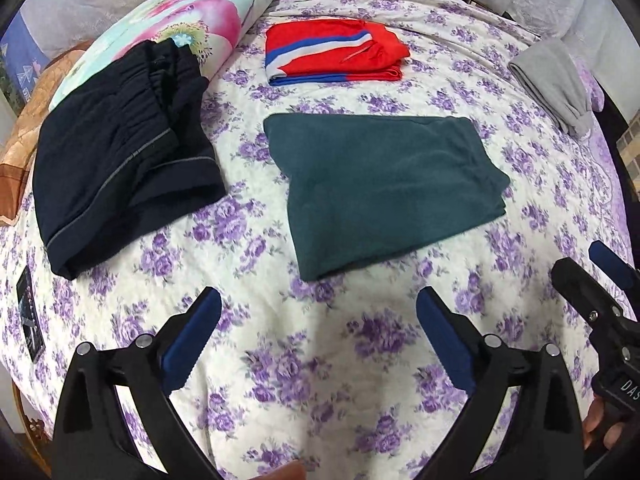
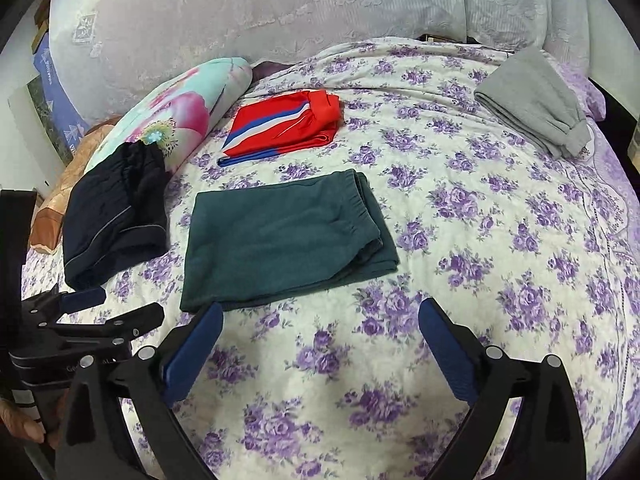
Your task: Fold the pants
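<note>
Now my left gripper and right gripper hang above bare bedspread, jaws apart and empty, since the green pants lie folded between them and the red pair.

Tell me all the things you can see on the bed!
green pants: one, dark green, folded, middle of the bed
navy pants: one, dark blue, folded, left side, partly on the pillow
red pants: one, red with blue and white stripes, folded, far middle
grey pants: one, grey, folded, far right
pillow: one, floral pink and aqua, far left
bedspread: one, white with purple flowers
left tongs: open, empty
right tongs: open, empty
</note>
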Demonstrator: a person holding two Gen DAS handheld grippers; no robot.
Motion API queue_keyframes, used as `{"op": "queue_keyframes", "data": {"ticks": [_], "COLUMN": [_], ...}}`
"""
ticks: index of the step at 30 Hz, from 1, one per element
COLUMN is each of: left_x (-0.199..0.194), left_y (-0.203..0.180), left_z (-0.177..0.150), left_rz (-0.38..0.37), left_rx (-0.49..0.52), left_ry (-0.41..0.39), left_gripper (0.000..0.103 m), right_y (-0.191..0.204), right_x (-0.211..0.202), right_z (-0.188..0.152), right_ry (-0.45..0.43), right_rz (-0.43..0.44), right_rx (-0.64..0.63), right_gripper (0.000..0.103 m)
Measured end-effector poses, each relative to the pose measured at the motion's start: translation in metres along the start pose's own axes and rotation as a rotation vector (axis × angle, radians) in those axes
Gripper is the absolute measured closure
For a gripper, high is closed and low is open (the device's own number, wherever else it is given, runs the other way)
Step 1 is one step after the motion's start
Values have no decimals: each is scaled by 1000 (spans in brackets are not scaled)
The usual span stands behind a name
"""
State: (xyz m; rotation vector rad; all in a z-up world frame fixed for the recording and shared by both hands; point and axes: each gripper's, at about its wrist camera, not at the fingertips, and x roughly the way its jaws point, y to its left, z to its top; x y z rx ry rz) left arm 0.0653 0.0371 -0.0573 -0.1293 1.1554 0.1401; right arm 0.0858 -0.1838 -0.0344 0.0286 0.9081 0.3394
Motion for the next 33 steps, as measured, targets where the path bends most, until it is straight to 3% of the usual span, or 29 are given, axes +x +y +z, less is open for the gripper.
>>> {"op": "queue_keyframes", "data": {"ticks": [17, 33], "left_x": [-21, -20], "left_y": [-4, 1], "left_z": [-7, -6], "left_rz": [15, 5], "left_rx": [3, -52], "left_ry": [-60, -44], "left_gripper": [5, 5], "right_y": [5, 6], "right_x": [-9, -6], "right_z": [-3, -5], "right_ry": [-4, 2], "right_rz": [11, 11], "right_rx": [-2, -3], "right_gripper": [4, 4]}}
